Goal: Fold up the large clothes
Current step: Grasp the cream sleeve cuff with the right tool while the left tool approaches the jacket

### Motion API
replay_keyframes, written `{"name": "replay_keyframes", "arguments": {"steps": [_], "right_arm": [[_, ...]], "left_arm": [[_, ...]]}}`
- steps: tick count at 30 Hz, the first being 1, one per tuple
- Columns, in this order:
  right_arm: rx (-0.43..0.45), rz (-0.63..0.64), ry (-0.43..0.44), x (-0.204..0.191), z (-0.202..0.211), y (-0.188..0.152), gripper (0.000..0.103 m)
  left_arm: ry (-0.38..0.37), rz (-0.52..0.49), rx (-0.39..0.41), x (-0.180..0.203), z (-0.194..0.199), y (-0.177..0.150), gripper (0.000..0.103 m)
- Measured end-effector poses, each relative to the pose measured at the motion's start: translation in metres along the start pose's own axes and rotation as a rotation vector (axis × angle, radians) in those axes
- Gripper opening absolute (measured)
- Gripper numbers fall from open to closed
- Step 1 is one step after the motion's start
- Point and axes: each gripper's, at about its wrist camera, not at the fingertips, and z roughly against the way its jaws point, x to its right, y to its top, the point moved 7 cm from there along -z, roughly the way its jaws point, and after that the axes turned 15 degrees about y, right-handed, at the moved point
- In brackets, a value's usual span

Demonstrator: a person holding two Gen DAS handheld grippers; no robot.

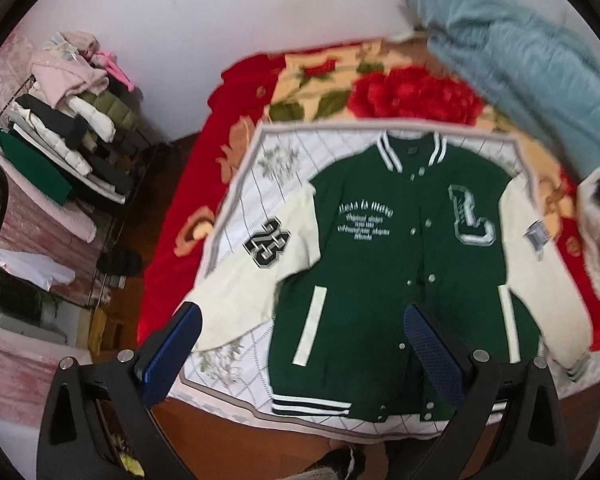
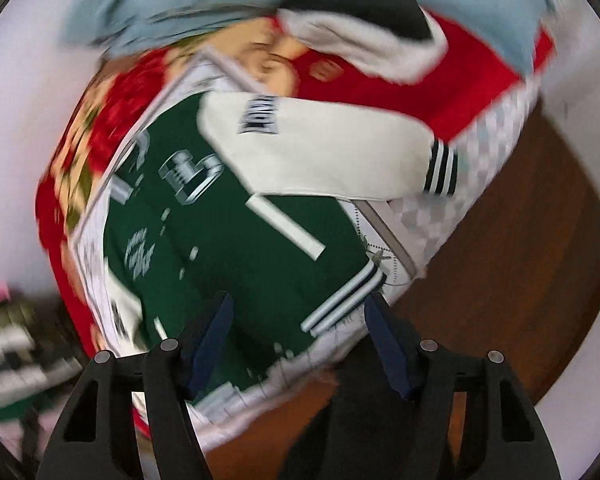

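Currently a green varsity jacket (image 1: pixel 380 248) with cream sleeves is spread face up on a white quilted mat (image 1: pixel 260 184) laid over the floral blanket (image 1: pixel 380 88) of the bed. Both the left tongs (image 1: pixel 300 344) and the right tongs (image 2: pixel 298 336) are held open and empty above the near hem. For a clean fold, each cream sleeve is probably best gripped near its striped cuff (image 2: pixel 442 168) and laid flat across the chest, with slack smoothed out first.

Left gripper (image 1: pixel 302 330): jaws spread wide, empty, held aloft.
Right gripper (image 2: pixel 298 320): jaws apart, empty, view motion-blurred.
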Motion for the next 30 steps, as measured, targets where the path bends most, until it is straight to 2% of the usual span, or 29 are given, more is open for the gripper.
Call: {"name": "replay_keyframes", "arguments": {"steps": [4, 7, 12, 15, 16, 17, 18, 21, 23, 24, 25, 26, 27, 28, 29, 30], "right_arm": [[-0.017, -0.256, 0.065, 0.088, -0.075, 0.041, 0.07], [-0.006, -0.44, 0.122, 0.149, -0.126, 0.065, 0.071], [0.073, -0.653, 0.189, 0.217, -0.186, 0.09, 0.075], [0.139, -0.768, 0.298, 0.234, -0.209, 0.104, 0.073], [0.188, -0.785, 0.313, 0.236, -0.209, 0.11, 0.055], [0.234, -0.789, 0.281, 0.238, -0.205, 0.114, 0.025], [0.296, -0.776, 0.221, 0.237, -0.195, 0.119, 0.015], [0.421, -0.68, 0.187, 0.211, -0.169, 0.135, 0.013], [0.411, -0.588, 0.178, 0.194, -0.175, 0.149, 0.017], [0.366, -0.559, 0.165, 0.193, -0.19, 0.157, 0.024], [0.321, -0.558, 0.163, 0.195, -0.205, 0.161, 0.045], [0.282, -0.587, 0.182, 0.201, -0.227, 0.166, 0.05], [0.286, -0.604, 0.197, 0.203, -0.237, 0.17, 0.05], [0.315, -0.611, 0.195, 0.202, -0.239, 0.173, 0.043], [0.349, -0.612, 0.174, 0.201, -0.238, 0.176, 0.017], [0.387, -0.605, 0.149, 0.196, -0.233, 0.179, 0.007]], "left_arm": [[0.049, -0.055, -0.085, 0.053, -0.04, -0.006, 0.103], [0.048, -0.093, -0.159, 0.096, -0.073, -0.012, 0.103], [0.069, -0.138, -0.223, 0.15, -0.115, -0.014, 0.103], [0.056, -0.146, -0.246, 0.175, -0.131, -0.013, 0.103], [0.049, -0.152, -0.25, 0.183, -0.136, -0.012, 0.103], [0.041, -0.158, -0.251, 0.19, -0.139, -0.012, 0.103], [0.029, -0.162, -0.248, 0.197, -0.142, -0.011, 0.103], [-0.008, -0.172, -0.235, 0.215, -0.153, -0.01, 0.103], [-0.021, -0.17, -0.232, 0.224, -0.161, -0.008, 0.103], [-0.028, -0.164, -0.231, 0.227, -0.167, -0.008, 0.103], [-0.033, -0.16, -0.233, 0.23, -0.173, -0.008, 0.103], [-0.029, -0.155, -0.233, 0.232, -0.179, -0.007, 0.103], [-0.029, -0.153, -0.242, 0.234, -0.188, -0.008, 0.103], [-0.031, -0.148, -0.247, 0.233, -0.192, -0.009, 0.103], [-0.034, -0.138, -0.249, 0.231, -0.196, -0.009, 0.103], [-0.036, -0.125, -0.245, 0.227, -0.201, -0.007, 0.103]]}}
